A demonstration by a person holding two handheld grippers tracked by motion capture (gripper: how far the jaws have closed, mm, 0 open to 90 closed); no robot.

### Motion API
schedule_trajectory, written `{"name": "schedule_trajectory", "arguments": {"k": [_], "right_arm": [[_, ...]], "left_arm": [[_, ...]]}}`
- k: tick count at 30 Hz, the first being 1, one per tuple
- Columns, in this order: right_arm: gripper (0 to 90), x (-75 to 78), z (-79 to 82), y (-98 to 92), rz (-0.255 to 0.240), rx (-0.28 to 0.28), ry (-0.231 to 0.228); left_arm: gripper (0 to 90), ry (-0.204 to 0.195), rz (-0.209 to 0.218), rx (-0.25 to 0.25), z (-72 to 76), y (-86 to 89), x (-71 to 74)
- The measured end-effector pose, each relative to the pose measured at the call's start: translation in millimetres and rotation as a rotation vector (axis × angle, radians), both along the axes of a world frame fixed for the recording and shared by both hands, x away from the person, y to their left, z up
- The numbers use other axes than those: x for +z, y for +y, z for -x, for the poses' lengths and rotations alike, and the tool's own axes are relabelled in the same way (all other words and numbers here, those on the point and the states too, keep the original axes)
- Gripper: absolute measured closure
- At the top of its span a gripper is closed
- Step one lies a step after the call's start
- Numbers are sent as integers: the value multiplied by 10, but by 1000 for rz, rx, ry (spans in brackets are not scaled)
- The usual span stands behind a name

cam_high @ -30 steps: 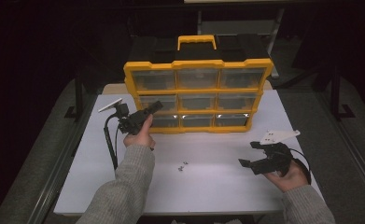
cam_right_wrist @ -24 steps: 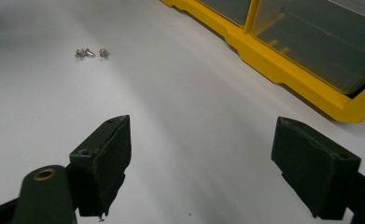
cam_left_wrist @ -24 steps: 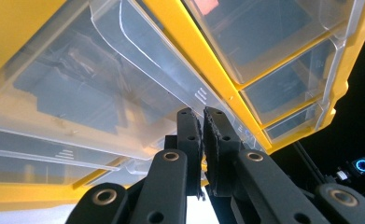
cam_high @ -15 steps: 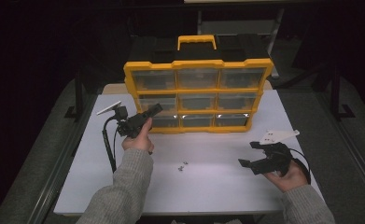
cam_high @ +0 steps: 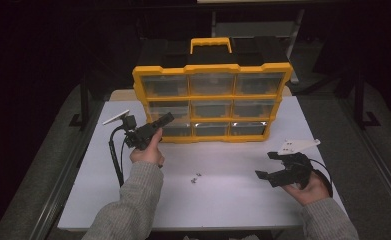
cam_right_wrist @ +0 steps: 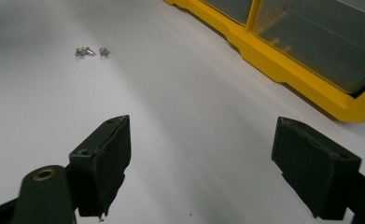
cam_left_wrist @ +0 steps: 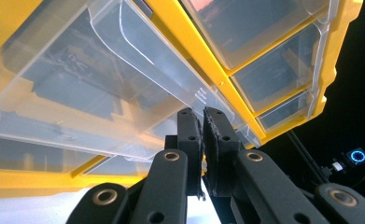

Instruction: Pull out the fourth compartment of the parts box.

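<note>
A yellow organizer (cam_high: 210, 67) with clear drawers stands upright at the back of the white table (cam_high: 233, 210). My left gripper (cam_high: 168, 118) points at its bottom-left drawer (cam_high: 175, 130). In the left gripper view the jaws (cam_left_wrist: 202, 116) are shut, with their tips right at the front lip of that clear drawer (cam_left_wrist: 77, 84). Whether they pinch the lip I cannot tell. My right gripper (cam_high: 266, 165) rests low at the table's right, and its jaws (cam_right_wrist: 199, 163) are open with nothing between them. A few small screws (cam_high: 196, 177) lie in the middle of the table, ahead of the right gripper (cam_right_wrist: 90, 51).
The organizer's yellow frame (cam_right_wrist: 287, 65) crosses the right gripper view's upper right, and it (cam_left_wrist: 207, 65) runs diagonally through the left gripper view. Dark floor and a black stand surround the table. Bare table lies in front of both hands.
</note>
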State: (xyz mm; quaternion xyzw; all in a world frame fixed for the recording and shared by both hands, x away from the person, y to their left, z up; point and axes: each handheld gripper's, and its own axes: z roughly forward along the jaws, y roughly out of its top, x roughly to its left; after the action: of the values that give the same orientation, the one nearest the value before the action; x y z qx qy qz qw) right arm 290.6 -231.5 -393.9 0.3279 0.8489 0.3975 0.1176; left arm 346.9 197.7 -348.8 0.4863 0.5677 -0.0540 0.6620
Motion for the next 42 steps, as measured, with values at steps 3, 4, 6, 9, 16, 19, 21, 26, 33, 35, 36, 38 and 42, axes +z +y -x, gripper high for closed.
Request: {"name": "schedule_trajectory", "arguments": {"k": [3, 4, 6, 9, 16, 19, 21, 26, 33, 35, 36, 38, 42], "right_arm": [[189, 0, 0, 0, 0, 1, -1], [189, -1, 1, 1, 0, 0, 1], [189, -5, 2, 2, -1, -1, 3], [189, -5, 2, 4, -1, 0, 4], [189, -9, 0, 3, 2, 1, 4], [189, -10, -1, 3, 3, 1, 4], [189, -10, 0, 2, 2, 1, 4], [188, -11, -1, 5, 4, 3, 6], [187, -15, -1, 9, 4, 4, 9], [186, -16, 0, 11, 5, 2, 13], [186, -17, 2, 14, 3, -1, 19], [186, -21, 0, 11, 7, 3, 17], [185, -25, -2, 8, 6, 3, 19]], "left_arm": [[853, -1, -2, -2, 10, 4, -1], [853, 0, -5, -3, 14, 5, 4], [853, -3, -10, -7, 23, 8, 7], [853, -3, -16, -9, 35, 12, 7], [853, -9, -13, -17, 67, 17, 5], [853, -10, -18, -18, 81, 19, 8], [853, -11, -21, -21, 89, 24, 6], [853, -12, -19, -21, 111, 22, 6], [853, -11, -17, -26, 137, 27, 5], [853, -14, -20, -30, 137, 33, 1], [853, -19, -23, -32, 136, 34, -1], [852, -24, -37, -41, 131, 38, 3], [837, -30, -86, -97, 148, 11, 33]]}}
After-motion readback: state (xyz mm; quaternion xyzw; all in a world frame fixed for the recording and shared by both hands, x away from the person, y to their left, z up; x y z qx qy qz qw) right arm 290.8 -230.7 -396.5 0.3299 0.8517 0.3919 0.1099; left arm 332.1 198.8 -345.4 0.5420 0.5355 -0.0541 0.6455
